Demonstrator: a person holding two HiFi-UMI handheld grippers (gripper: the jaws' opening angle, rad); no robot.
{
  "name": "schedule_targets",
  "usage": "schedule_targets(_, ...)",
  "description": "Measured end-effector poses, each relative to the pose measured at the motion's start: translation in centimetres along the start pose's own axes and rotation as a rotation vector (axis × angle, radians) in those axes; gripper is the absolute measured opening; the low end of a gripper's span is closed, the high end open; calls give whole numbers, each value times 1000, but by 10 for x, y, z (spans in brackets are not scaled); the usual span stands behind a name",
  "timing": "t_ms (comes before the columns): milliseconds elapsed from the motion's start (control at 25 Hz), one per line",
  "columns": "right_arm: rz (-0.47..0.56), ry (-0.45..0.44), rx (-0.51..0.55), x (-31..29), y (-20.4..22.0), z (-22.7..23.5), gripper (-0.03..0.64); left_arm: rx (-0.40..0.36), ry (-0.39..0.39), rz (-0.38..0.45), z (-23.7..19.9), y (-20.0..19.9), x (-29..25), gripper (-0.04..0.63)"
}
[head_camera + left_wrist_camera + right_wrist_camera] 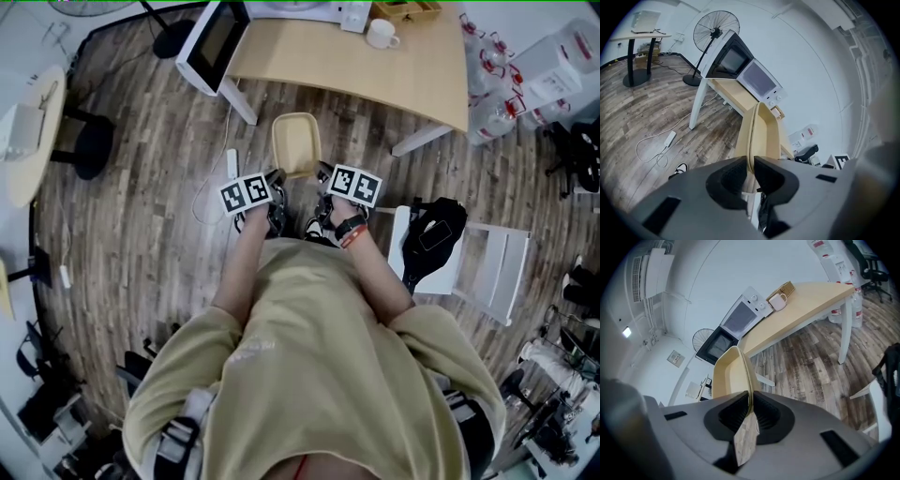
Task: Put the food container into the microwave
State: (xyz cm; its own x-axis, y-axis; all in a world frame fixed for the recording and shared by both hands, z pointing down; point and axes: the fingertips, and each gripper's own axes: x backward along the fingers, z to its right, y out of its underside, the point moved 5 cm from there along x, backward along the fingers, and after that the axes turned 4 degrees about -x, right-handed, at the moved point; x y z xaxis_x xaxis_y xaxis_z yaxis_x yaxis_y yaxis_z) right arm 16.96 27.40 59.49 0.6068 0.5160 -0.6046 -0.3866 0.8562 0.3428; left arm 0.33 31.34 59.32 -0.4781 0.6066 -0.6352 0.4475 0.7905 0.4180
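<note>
Beige rectangular container [296, 142] in left claw [278, 177], right claw [324, 172].

pale yellow food container [296, 143], empty, level above floor [141, 197]; white microwave [759, 80] on table [375, 70], door open.

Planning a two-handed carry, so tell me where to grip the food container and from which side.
Grip the food container by its thin rim, one long side each, coming from its near end. The upright wall fits between closed jaws, as the left gripper and right gripper show; two holds should keep it level.
</note>
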Motion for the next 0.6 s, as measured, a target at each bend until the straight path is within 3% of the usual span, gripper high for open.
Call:
schedule_targets(320, -21, 27, -6, -19, -9, 6, 52, 47, 16, -7, -11, -6, -16, 63)
schedule_targets(600, -5, 35, -9, -52, -39, -6, 52, 40, 37, -14, -22, -52, -38, 63)
